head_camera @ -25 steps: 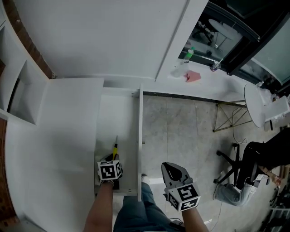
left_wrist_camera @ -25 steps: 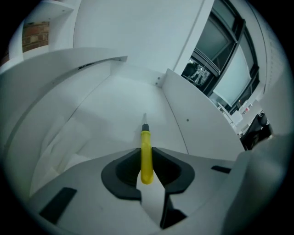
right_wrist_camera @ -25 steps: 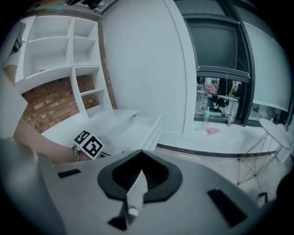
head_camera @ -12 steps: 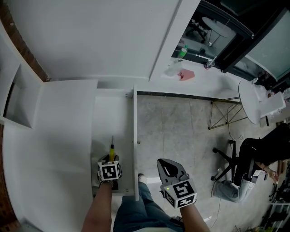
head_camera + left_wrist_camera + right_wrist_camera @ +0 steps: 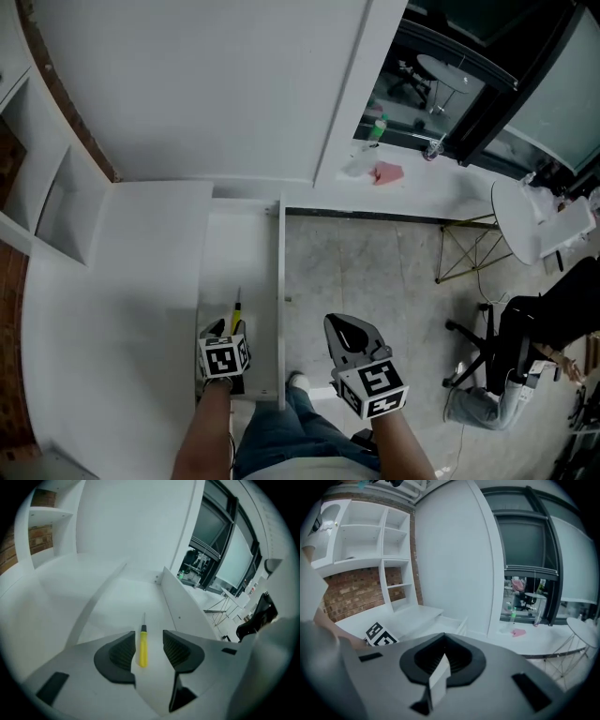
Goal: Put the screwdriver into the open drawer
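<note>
The yellow-handled screwdriver (image 5: pixel 236 312) lies flat on the floor of the open white drawer (image 5: pixel 280 300), tip pointing away from me. In the left gripper view the screwdriver (image 5: pixel 142 649) shows between the two dark pads (image 5: pixel 121 652), with a gap on each side and the drawer floor (image 5: pixel 126 597) below. My left gripper (image 5: pixel 224 327) hovers just above it and its jaws are opening, touching nothing. My right gripper (image 5: pixel 349 336) hangs over the grey floor to the right of the drawer, jaws shut and empty; in its own view the right gripper (image 5: pixel 444 660) is closed.
A white countertop (image 5: pixel 122 281) and white shelves (image 5: pixel 47 206) lie left of the drawer. To the right are the grey floor (image 5: pixel 375 272), a wire stand (image 5: pixel 473 244), an office chair (image 5: pixel 487 347) and a round white table (image 5: pixel 525 216). My shoe (image 5: pixel 298 380) is by the drawer's front.
The left gripper's fingers have spread apart around the screwdriver, which stays lying in the drawer. Both grippers have lifted slightly.
</note>
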Motion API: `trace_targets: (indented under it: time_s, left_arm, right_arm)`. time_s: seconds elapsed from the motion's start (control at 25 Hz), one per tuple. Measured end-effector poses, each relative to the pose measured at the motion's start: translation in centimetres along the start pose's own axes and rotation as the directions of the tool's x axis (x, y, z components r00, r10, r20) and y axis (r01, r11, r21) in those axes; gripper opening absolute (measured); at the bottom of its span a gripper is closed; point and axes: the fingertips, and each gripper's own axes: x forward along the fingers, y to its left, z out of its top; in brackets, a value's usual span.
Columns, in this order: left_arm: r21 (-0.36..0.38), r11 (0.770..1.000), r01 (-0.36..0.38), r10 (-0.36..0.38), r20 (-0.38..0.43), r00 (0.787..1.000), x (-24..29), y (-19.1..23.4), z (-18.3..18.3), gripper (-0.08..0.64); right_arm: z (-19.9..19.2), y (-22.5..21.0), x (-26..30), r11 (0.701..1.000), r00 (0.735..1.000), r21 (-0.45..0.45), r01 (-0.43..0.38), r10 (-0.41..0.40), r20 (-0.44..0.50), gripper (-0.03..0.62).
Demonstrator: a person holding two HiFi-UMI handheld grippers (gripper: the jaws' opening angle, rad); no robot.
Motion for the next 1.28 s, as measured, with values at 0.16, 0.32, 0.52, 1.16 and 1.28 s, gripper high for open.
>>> trace_targets:
  time_s: [0.16,0.32,0.52,1.16,1.28]
  left_arm:
    - [0.004,1.0,-0.02,0.02,0.081,0.997,-3.1,-0.3,1.9,0.186]
    - [-0.003,0.999,-0.039,0.038,0.171,0.984,-6.6,-0.6,3.4,0.146]
    - [-0.007,0.994,-0.109,0.107,0.293,0.95,-11.5,-0.9,5.3,0.012]
    - [0.1,0.972,-0.214,0.078,0.721,0.688,-28.8,-2.2,13.7,0.012]
    - [0.128,0.966,-0.225,0.051,0.757,0.651,-31.3,-2.4,14.7,0.012]
  right_arm:
    - [2.0,0.1,-0.8,1.0,0.998,-0.002,-0.021,0.021,0.063,0.011]
    - [3.7,0.1,-2.1,0.999,0.991,-0.002,-0.046,0.046,0.123,0.011]
    - [5.2,-0.7,-3.7,0.997,0.978,-0.006,-0.071,0.071,0.197,0.011]
    - [10.0,1.9,-6.9,0.982,0.956,-0.174,-0.074,0.119,0.268,0.009]
    - [11.5,3.2,-7.8,0.975,0.946,-0.212,-0.065,0.127,0.297,0.009]
